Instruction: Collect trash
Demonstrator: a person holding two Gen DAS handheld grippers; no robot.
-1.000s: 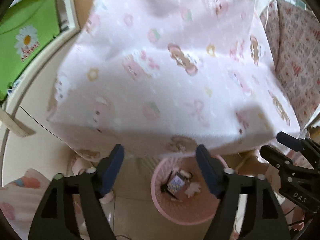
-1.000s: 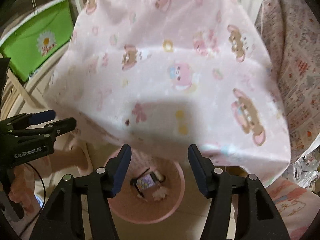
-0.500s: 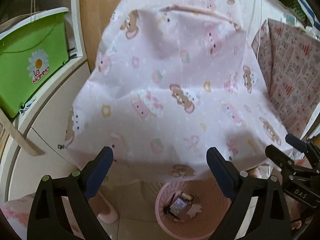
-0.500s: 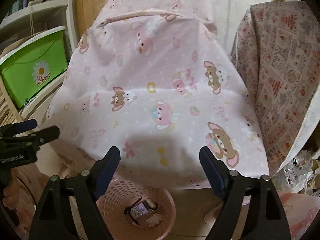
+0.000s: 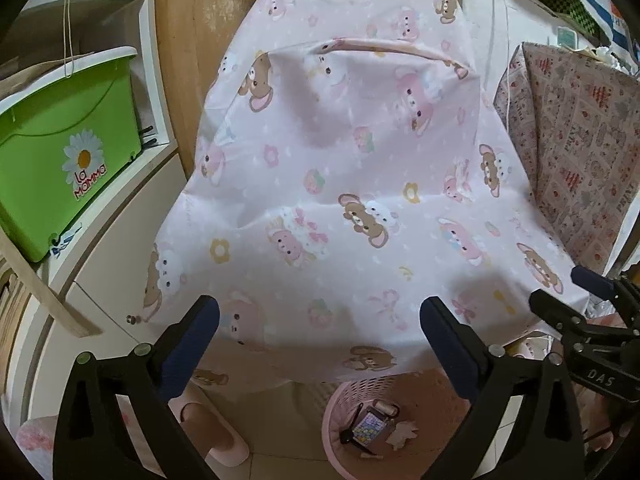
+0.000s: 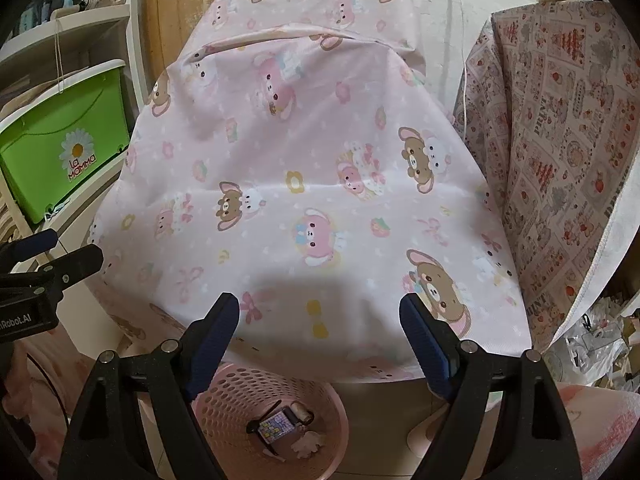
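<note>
Left hand-held gripper (image 5: 319, 322): fingers spread wide, nothing between them, above the cloth's near edge; also seen at the left edge of the right wrist view (image 6: 52, 250).
Right hand-held gripper (image 6: 320, 316): fingers spread wide, holding nothing, over the cloth's near edge; seen too at the right edge of the left wrist view (image 5: 560, 292).
Cloth (image 5: 352, 168): pink, printed with bears, bunnies and flowers, draped over the surface and hanging past its near edge.
Basket (image 6: 332, 432): pink, perforated, on the floor just below the cloth's edge, partly under it.
Trash (image 6: 280, 426): in the basket bottom; a small colourful packet, a pale crumpled scrap (image 6: 306, 444), a small roll-shaped piece.
Bin (image 5: 60, 152): green with daisy label, on a white shelf at left.
Patterned cover (image 6: 560, 132): red-and-white print, to the right of the cloth.
Slipper (image 5: 212, 432): pink, on the floor left of the basket.
</note>
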